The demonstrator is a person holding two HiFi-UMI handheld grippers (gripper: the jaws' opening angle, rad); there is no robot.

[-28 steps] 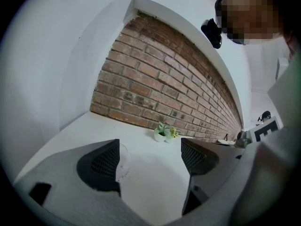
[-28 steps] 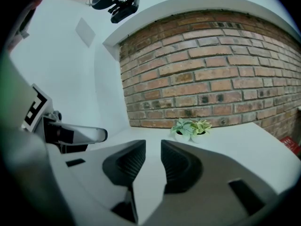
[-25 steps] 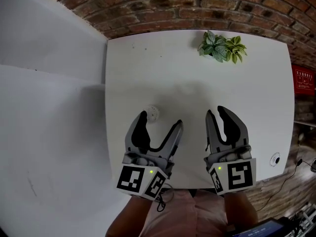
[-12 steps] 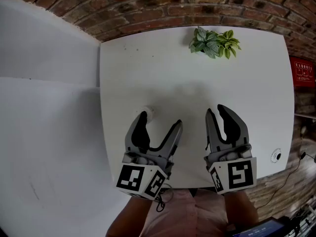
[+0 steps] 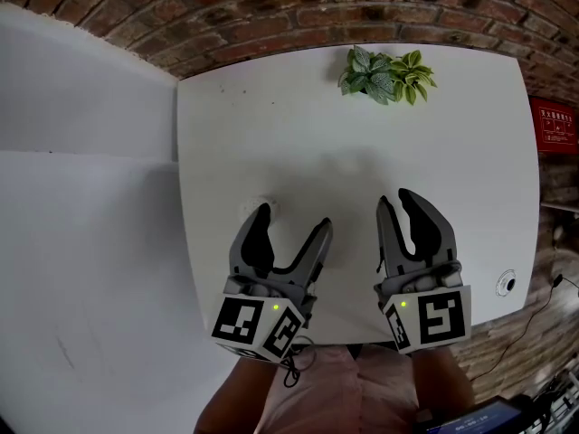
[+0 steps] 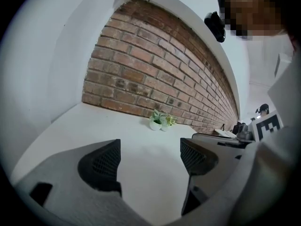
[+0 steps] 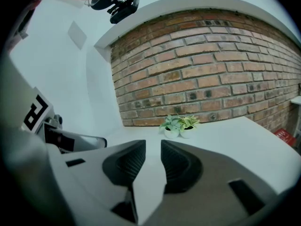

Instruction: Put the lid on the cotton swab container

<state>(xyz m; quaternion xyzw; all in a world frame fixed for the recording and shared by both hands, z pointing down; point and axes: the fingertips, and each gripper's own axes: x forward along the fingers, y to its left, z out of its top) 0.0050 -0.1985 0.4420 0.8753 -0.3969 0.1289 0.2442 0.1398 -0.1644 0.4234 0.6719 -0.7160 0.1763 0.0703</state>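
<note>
My left gripper (image 5: pixel 294 217) hovers over the near part of the white table (image 5: pixel 298 134), its jaws wide open and nothing between them (image 6: pixel 148 157). Just past its left fingertip a small white round thing (image 5: pixel 257 205) peeks out, mostly hidden; I cannot tell whether it is the cotton swab container or a lid. My right gripper (image 5: pixel 396 202) hangs beside it, to the right. Its jaws stand a narrow gap apart, and only bare table shows between the pads (image 7: pixel 153 159). No separate lid shows in any view.
A small potted plant (image 5: pixel 384 64) stands at the table's far edge against the brick wall (image 5: pixel 271 7). A round fitting (image 5: pixel 504 288) sits in the table's near right corner. A white wall borders the table on the left. A red sign (image 5: pixel 554 125) lies off the right edge.
The table and plant have drifted left and up in the head view. The white round thing has slid almost fully behind the left fingertip. Both grippers keep their jaw openings.
</note>
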